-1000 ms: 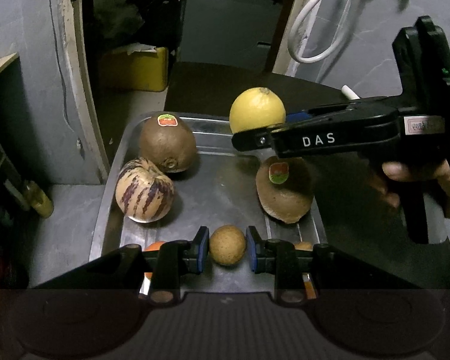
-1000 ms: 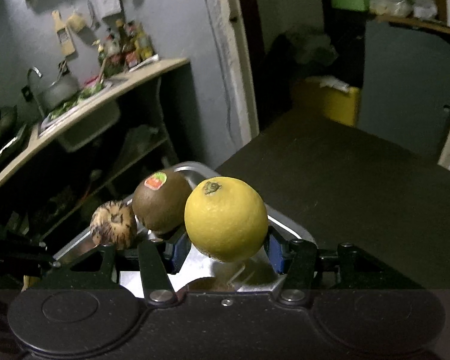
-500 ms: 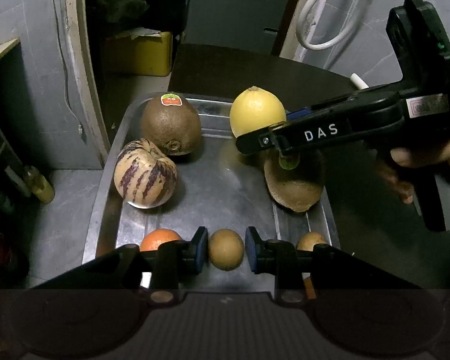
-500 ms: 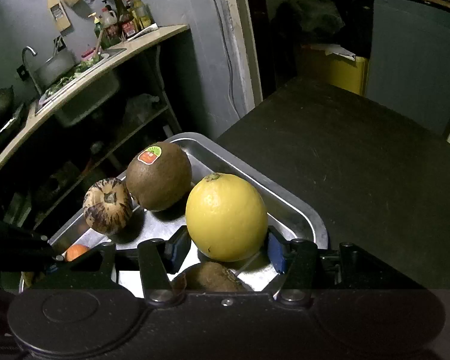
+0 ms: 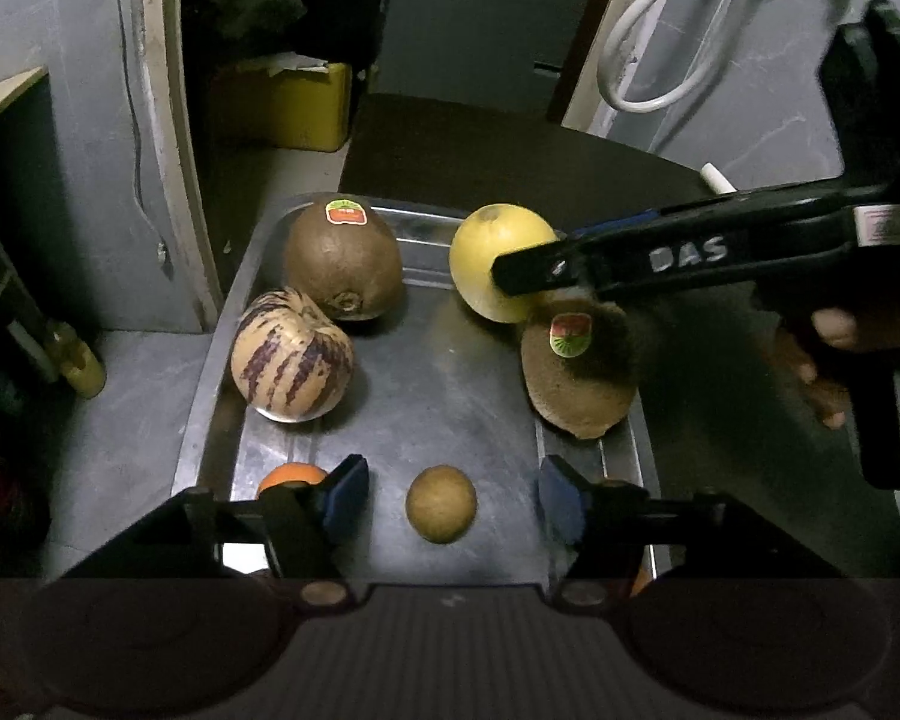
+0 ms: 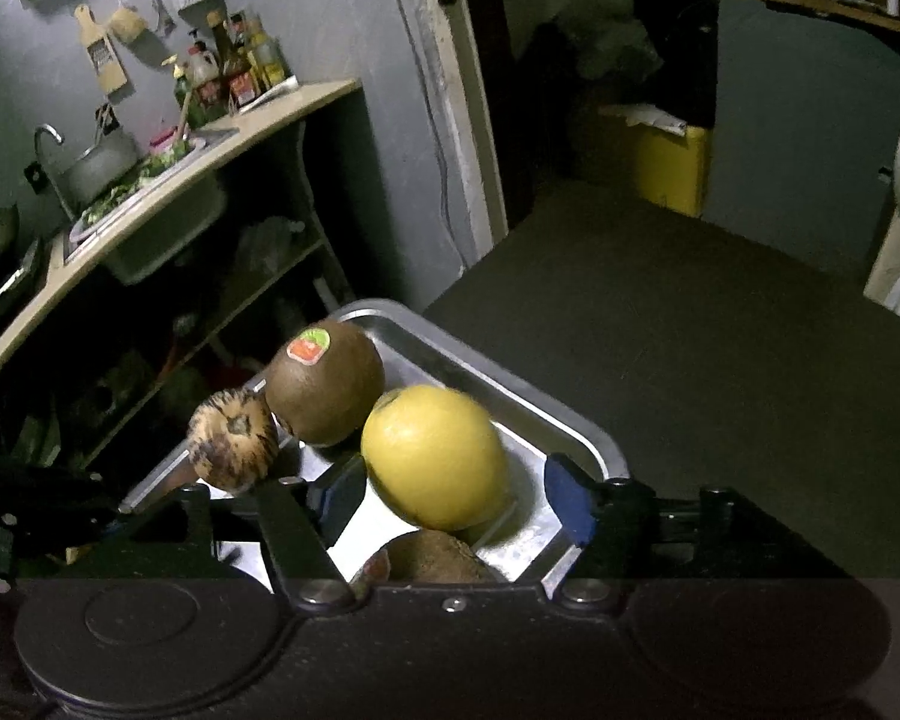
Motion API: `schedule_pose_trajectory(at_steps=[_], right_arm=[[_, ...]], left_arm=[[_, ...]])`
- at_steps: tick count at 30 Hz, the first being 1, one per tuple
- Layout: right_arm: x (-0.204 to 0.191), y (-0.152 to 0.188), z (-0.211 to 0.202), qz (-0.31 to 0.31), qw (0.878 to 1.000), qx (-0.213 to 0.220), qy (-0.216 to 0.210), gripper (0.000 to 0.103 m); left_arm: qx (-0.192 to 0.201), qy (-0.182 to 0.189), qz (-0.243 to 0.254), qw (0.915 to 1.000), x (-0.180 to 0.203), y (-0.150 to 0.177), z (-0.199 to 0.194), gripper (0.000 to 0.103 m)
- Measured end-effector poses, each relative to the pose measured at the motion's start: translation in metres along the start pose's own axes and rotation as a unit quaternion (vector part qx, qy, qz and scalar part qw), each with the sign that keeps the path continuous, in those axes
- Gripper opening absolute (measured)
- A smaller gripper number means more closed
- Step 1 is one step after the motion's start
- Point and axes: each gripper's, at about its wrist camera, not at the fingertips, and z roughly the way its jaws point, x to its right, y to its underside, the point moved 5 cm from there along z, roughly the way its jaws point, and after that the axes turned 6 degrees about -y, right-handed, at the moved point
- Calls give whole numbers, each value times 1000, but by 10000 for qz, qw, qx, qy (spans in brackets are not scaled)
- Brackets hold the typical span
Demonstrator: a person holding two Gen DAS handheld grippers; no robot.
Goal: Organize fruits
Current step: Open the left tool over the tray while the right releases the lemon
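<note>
On the metal tray [image 5: 210,420], nearest, the left gripper [image 5: 450,495] has just spread its jaws, a small brown fruit [image 5: 441,503] loose between them. Farther along the tray, the right gripper [image 6: 444,495], jaws just widened, straddles the yellow fruit [image 6: 435,456] without pinching it.

The middle of the metal tray [image 5: 450,384] lay bare, an open lane between the striped fruit [image 5: 291,357] and stickered brown fruit [image 5: 343,261] on one side and the lemon [image 5: 498,261] and second brown fruit [image 5: 582,378] on the other. The right gripper [image 5: 528,276] reached across over the lemon, barring that corner. A small brown fruit [image 5: 441,503] sat in the lane's near end.
</note>
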Motion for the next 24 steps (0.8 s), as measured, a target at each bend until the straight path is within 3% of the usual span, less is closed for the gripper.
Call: schedule_pose_trajectory(at_steps=[13,24], right_arm=[[2,-7,-67,278,9967,627,437,92],[-18,-2,-106,315,9906,1124,720,101]], left_arm=[[379,-65,-96,9992,1,-13,-46,98],[693,-180,-379,9967,-14,-18,-79,102]])
